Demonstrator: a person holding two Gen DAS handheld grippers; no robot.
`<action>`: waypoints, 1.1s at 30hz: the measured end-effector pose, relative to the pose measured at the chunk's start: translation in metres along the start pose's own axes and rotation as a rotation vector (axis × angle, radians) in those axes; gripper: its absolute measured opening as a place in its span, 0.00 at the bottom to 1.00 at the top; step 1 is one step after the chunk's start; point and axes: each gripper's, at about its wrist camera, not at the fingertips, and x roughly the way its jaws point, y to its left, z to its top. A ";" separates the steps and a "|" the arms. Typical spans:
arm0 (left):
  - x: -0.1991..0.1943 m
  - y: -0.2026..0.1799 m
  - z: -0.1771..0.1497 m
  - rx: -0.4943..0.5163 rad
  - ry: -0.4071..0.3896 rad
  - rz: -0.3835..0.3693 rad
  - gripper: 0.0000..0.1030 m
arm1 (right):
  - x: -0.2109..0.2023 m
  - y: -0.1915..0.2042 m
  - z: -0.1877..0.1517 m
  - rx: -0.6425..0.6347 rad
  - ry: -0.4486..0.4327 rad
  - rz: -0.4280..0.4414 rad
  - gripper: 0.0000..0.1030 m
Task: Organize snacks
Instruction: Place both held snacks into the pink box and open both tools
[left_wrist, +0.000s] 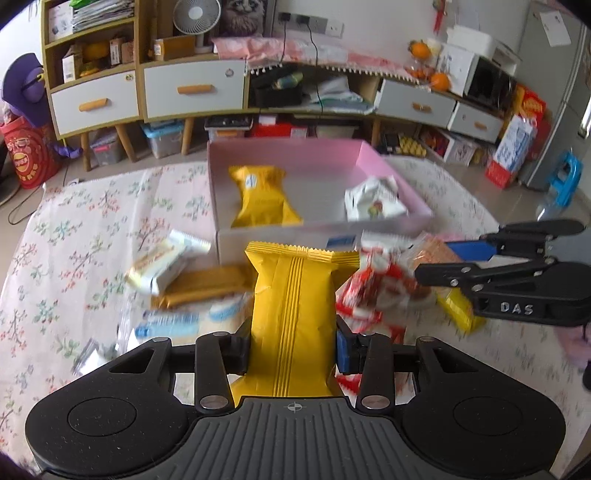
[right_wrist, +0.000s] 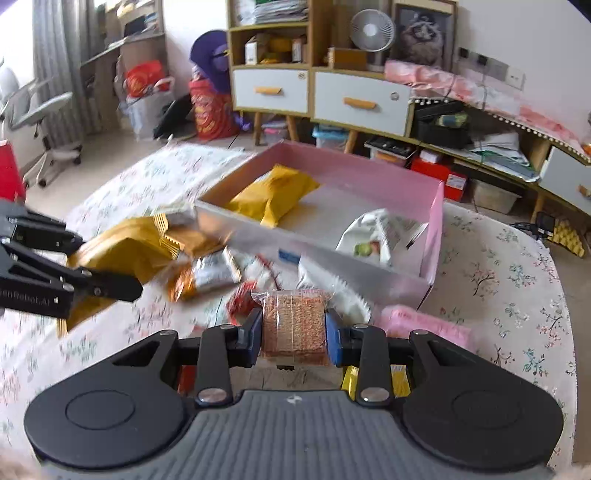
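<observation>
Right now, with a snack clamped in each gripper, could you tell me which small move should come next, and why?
Probably carry the yellow packet, clamped in the left gripper, forward over the pink box: its open middle lies straight ahead, between the two packets inside.

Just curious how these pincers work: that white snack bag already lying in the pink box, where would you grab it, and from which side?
Probably from above, across the bag's puffy middle. It lies flat in the near right corner of the box, whose walls block any sideways approach, and its crinkled ends look too thin to hold.
</observation>
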 end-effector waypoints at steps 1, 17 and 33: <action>0.001 -0.001 0.004 -0.009 -0.007 0.001 0.37 | 0.001 -0.002 0.003 0.019 -0.008 -0.004 0.31; 0.080 -0.019 0.084 -0.069 -0.082 0.023 0.37 | 0.050 -0.068 0.060 0.315 -0.103 -0.095 0.31; 0.139 -0.020 0.095 -0.060 -0.106 0.032 0.37 | 0.080 -0.093 0.064 0.358 -0.141 -0.086 0.30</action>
